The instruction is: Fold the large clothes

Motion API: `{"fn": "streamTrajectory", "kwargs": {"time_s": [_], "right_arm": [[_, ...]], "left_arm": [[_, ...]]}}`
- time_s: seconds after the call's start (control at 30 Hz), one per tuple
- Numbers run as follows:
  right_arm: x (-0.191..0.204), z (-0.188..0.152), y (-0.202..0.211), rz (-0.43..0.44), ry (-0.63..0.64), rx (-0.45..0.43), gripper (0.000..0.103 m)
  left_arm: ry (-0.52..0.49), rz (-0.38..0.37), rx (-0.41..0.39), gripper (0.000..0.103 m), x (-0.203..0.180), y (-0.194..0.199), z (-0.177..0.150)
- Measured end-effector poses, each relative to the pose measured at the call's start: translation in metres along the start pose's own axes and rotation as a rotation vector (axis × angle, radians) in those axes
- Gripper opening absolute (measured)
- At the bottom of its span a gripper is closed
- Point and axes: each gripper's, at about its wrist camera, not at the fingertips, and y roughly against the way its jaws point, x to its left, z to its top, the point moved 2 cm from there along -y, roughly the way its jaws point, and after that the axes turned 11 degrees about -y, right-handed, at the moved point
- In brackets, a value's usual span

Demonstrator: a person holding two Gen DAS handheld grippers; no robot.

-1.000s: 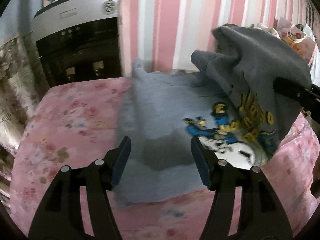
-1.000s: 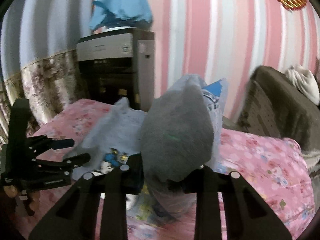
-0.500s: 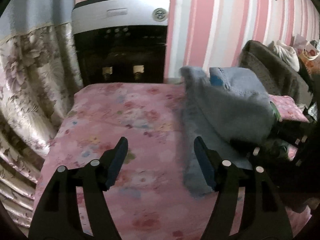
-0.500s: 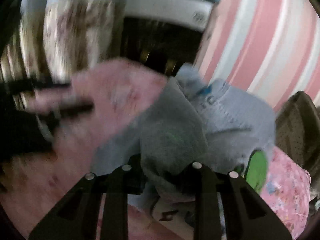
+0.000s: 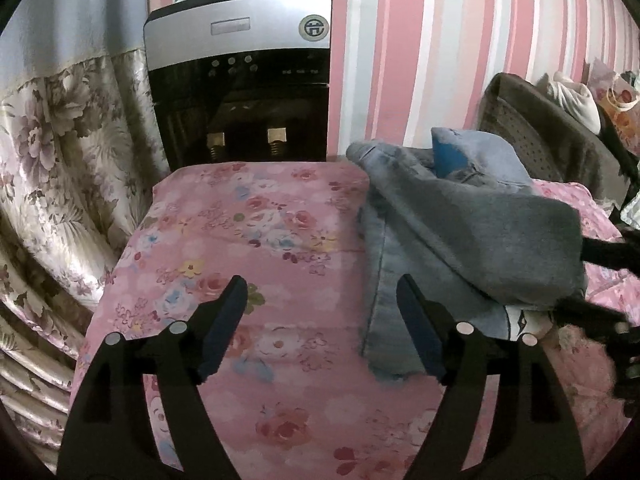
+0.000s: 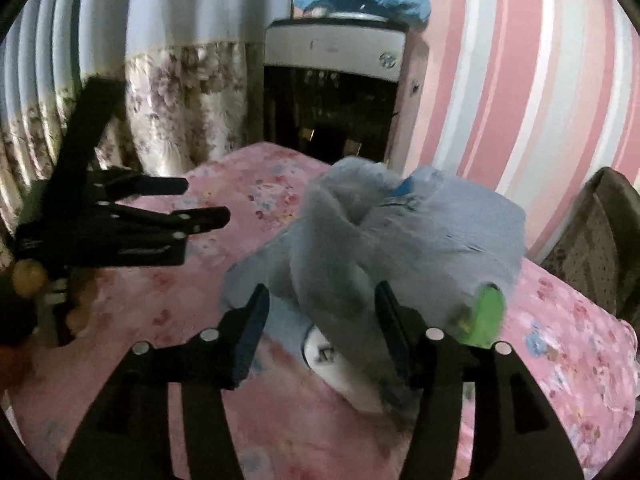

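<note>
Releasing: right gripper (image 6: 320, 326) jaws just opening, spread around grey sweatshirt (image 6: 400, 240); left gripper (image 5: 320, 320) spread, empty
Next: regrip the hem at 3 o'clock

- Right wrist view motion-blurred — grey garment (image 6: 404, 248) soft-edged, print unreadable.
- Garment's printed patch (image 5: 520, 320) mostly covered by a fold.
- Left wrist view: right gripper (image 5: 600, 280) cut off at the frame edge.
</note>
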Motion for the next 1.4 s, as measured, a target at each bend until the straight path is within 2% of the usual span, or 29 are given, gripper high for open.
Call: {"fn": "streamTrajectory", "kwargs": {"time_s": [0.03,0.2,0.37,0.47,0.6,0.9,1.4], "right_arm": [[-0.009,-0.002,0.010,0.005,-0.020,-0.010,0.061],[-0.064,-0.011,0.038,-0.048,-0.148,-0.069,0.061],[-0.122,-0.025,0.034,-0.092,-0.354,-0.099,0.061],[-0.135,-0.032,0.021,-0.093,-0.412,-0.093,0.061],[-0.138,-0.038,0.006,-0.087,-0.445,-0.079,0.063],[-0.141,-0.038,0.006,-0.071,-0.445,-0.075,0.064],[-0.139,-0.038,-0.012,-0.033,-0.413,-0.045,0.064]], "left_arm": [[0.000,-0.003,0.001,0.077,-0.002,0.001,0.000],[-0.001,-0.010,-0.012,0.077,-0.008,0.009,0.004],[0.002,-0.016,-0.024,0.079,-0.009,0.014,0.009],[0.008,-0.019,-0.025,0.082,-0.009,0.013,0.013],[0.001,-0.018,-0.023,0.083,-0.012,0.011,0.019],[-0.016,-0.016,-0.023,0.090,-0.022,0.011,0.031],[-0.067,-0.061,-0.052,0.094,-0.059,0.011,0.076]]}}
